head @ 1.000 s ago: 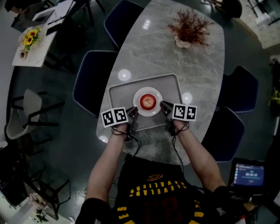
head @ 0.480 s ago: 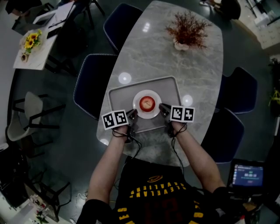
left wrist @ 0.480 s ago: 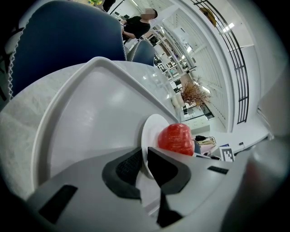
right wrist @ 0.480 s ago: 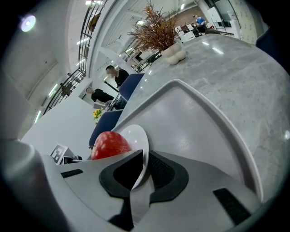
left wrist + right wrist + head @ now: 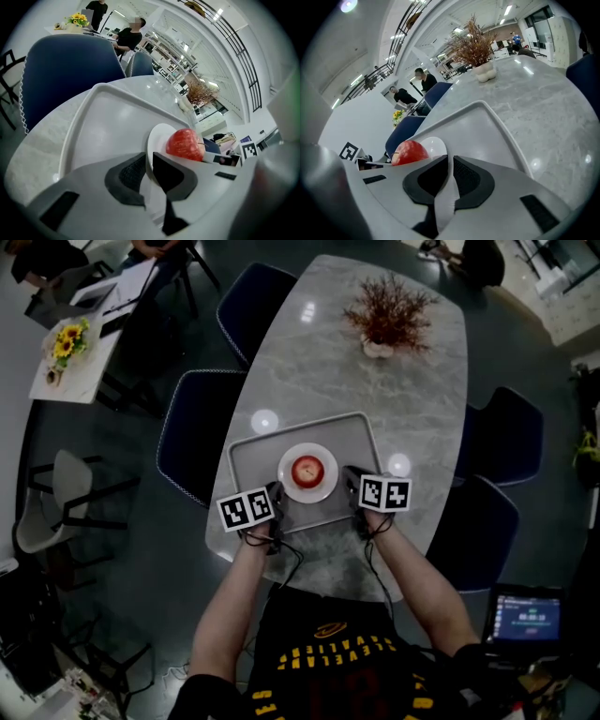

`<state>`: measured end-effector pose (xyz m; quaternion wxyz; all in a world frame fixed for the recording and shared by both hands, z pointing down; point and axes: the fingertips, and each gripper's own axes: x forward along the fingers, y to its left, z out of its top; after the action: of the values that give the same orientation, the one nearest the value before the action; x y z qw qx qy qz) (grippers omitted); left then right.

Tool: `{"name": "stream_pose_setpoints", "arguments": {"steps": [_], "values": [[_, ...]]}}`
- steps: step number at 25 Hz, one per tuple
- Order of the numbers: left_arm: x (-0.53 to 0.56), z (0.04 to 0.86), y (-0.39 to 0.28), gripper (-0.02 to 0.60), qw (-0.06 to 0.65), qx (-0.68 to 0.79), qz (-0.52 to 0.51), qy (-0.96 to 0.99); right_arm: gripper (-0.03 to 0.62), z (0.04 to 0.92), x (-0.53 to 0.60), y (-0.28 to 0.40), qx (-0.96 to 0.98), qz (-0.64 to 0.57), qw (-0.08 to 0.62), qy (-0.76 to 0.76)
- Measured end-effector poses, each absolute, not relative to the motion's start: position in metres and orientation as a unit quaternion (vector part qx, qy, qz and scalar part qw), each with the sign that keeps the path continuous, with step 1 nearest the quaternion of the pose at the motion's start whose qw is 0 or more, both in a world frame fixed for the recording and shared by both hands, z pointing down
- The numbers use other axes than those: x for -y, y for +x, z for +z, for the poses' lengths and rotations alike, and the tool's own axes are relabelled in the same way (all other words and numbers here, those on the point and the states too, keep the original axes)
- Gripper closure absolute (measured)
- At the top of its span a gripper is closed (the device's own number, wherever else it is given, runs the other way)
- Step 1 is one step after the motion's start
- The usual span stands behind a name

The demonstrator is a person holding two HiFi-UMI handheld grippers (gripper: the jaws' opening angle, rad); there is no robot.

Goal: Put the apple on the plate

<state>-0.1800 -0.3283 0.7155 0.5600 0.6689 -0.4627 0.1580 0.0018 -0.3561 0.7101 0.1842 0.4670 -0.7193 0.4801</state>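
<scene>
The apple (image 5: 307, 470) is seated on the plate (image 5: 309, 494), inside the tray (image 5: 248, 442) on the worktop (image 5: 375, 390). It is flanked evenly. The left hand-held gripper (image 5: 277, 496) and the right hand-held gripper (image 5: 350, 481) are each seen pinched on opposite sides of the plate's rim.

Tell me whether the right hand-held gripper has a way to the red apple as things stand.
Probably not yet. The right hand-held gripper is pinched on the rim of the round white plate, so its jaws are occupied. The red apple sits close by on that plate with nothing between.
</scene>
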Motion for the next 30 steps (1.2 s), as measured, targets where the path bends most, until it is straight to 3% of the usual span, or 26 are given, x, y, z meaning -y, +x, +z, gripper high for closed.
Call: {"name": "stream_pose_setpoints", "arguments": {"steps": [10, 13, 14, 15, 30], "values": [[0.314, 0.673, -0.175, 0.545, 0.542, 0.455, 0.093, 0.7, 0.554, 0.686, 0.327, 0.013, 0.723, 0.481, 0.146, 0.475], [0.306, 0.654, -0.163, 0.546, 0.526, 0.434, 0.085, 0.727, 0.556, 0.677, 0.317, 0.013, 0.727, 0.482, 0.134, 0.471], [0.303, 0.648, -0.158, 0.581, 0.518, 0.427, 0.081, 0.737, 0.556, 0.674, 0.313, 0.014, 0.728, 0.482, 0.127, 0.47], [0.299, 0.642, -0.154, 0.581, 0.509, 0.421, 0.078, 0.746, 0.588, 0.67, 0.31, 0.014, 0.731, 0.482, 0.119, 0.469], [0.226, 0.555, -0.076, 0.581, 0.431, 0.355, 0.06, 0.827, 0.588, 0.574, 0.242, 0.007, 0.801, 0.429, 0.047, 0.414]]}}
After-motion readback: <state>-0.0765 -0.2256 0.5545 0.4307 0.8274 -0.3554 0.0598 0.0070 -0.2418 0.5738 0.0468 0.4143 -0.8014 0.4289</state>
